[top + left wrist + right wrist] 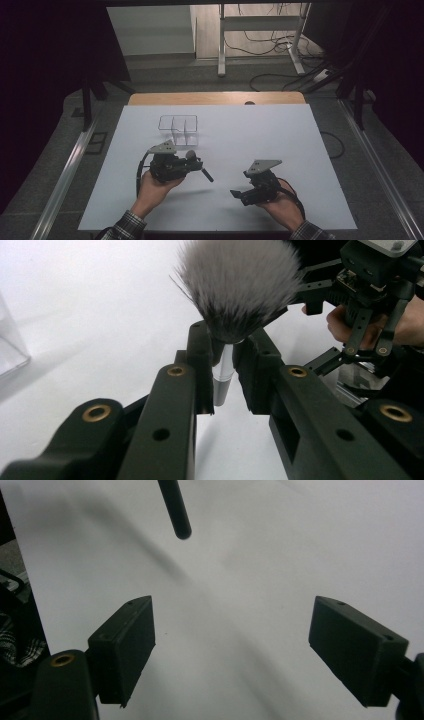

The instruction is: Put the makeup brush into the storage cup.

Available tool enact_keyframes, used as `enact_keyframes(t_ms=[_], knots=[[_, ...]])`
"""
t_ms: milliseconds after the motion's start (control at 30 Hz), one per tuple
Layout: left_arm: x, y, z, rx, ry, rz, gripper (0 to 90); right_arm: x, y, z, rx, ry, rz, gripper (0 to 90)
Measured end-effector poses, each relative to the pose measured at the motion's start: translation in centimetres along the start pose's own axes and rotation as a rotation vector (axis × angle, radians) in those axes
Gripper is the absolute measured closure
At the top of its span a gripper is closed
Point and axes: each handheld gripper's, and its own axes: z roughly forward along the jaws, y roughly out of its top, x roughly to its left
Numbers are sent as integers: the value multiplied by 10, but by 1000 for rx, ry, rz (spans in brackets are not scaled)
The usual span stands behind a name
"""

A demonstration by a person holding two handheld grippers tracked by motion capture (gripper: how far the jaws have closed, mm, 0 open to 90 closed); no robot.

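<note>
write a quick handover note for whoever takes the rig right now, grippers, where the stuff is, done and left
Left gripper: jaws shut on the makeup brush, gripping its silver ferrule, bristles past the jaws, dark handle sticking out the other side over the table.
Right gripper: jaws open, nothing between them; the brush handle tip hangs ahead of it.
Clear divided box: on the white sheet just beyond the left gripper, looks empty.
Done: brush is up off the table, in the left gripper alone.
Left: probably set the brush into the box.
</note>
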Motion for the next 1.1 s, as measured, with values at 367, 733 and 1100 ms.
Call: enact_keyframes(t_ms=[367, 733, 1100], knots=[[3, -1, -6, -2, 46, 15, 768, -8, -6, -4, 9, -26, 0, 117], [8, -1, -11, -12, 80, 16, 768, -13, -12, -8, 24, -40, -8, 67], [11, -1, -16, -18, 115, 26, 768, -17, -18, -12, 28, -43, 0, 23]])
